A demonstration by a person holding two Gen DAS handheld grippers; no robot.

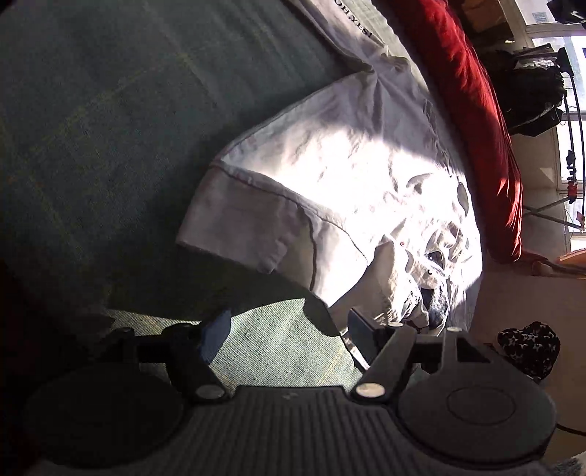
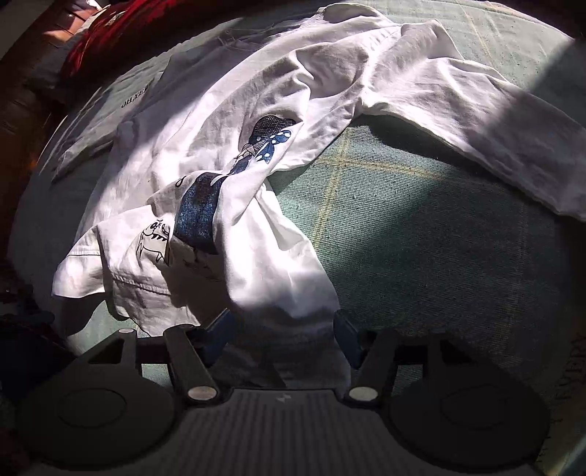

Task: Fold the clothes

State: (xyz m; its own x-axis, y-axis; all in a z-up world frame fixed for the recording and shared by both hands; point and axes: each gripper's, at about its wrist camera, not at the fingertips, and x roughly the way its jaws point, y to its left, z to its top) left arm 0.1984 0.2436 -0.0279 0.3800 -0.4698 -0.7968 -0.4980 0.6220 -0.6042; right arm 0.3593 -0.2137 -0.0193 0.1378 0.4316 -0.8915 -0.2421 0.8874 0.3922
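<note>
A white T-shirt (image 1: 329, 164) lies crumpled on a green bedspread (image 1: 91, 128), one short sleeve (image 1: 238, 219) spread toward the left. My left gripper (image 1: 289, 329) is open over bare bedspread, and its right finger (image 1: 360, 329) sits at the shirt's edge. In the right wrist view the same shirt (image 2: 256, 256) is bunched, with a blue print (image 2: 197, 212) showing and a sleeve (image 2: 494, 121) stretched to the right. My right gripper (image 2: 282, 329) is open, and a fold of the shirt's cloth lies between its fingers.
A folded pale garment with black lettering (image 1: 348, 22) (image 2: 110, 113) lies beyond the shirt. A red blanket (image 1: 468, 91) (image 2: 110, 33) runs along the bed's far side. A black star-patterned item (image 1: 531, 348) lies on the floor. Bare bedspread (image 2: 421, 219) shows right of the shirt.
</note>
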